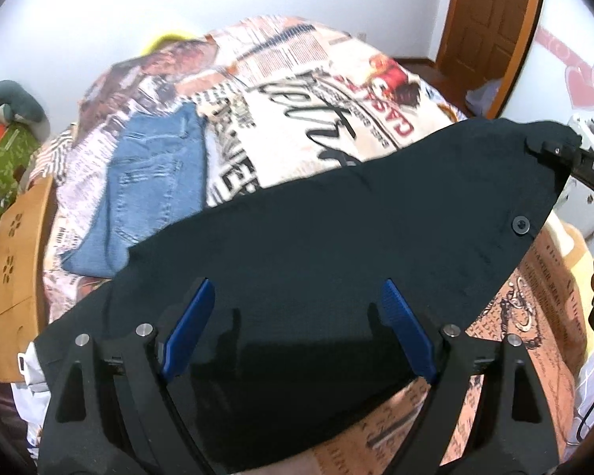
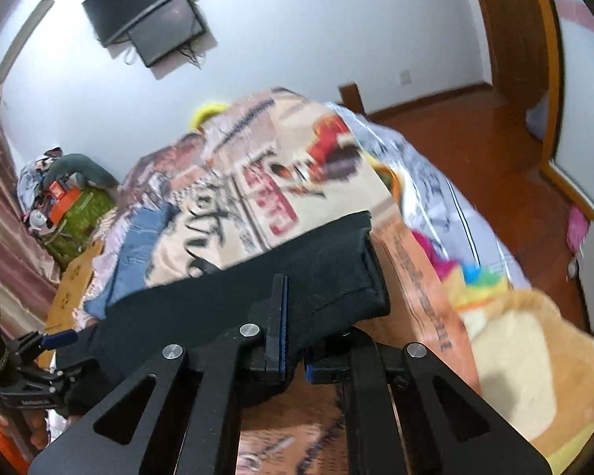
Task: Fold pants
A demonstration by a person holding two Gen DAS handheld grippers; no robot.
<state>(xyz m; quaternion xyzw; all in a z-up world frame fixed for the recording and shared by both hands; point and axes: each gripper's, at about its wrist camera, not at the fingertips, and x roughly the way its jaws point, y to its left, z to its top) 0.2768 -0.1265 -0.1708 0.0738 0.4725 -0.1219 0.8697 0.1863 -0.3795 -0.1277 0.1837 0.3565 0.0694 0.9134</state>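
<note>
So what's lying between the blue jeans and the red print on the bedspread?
Only bare bedspread with black lettering lies between the blue jeans and the red print, seen in the left wrist view.

White walls [image 2: 297, 39] ahead, wall-mounted TV [image 2: 150, 12] up and left of the tongs. Bed with newspaper-print cover [image 1: 297, 91] straight ahead; wooden door [image 1: 491, 19] and red-brown wood floor [image 2: 475, 138] to the right. Pink curtain [image 2: 0, 206] far left, even daylight.

A home bedroom: a bed [image 1: 376, 91] under a newspaper-print cover fills the middle. Beyond the bed a television [image 2: 166, 31] hangs on the white wall, and right of it stands a wooden door [image 1: 491, 19].
</note>
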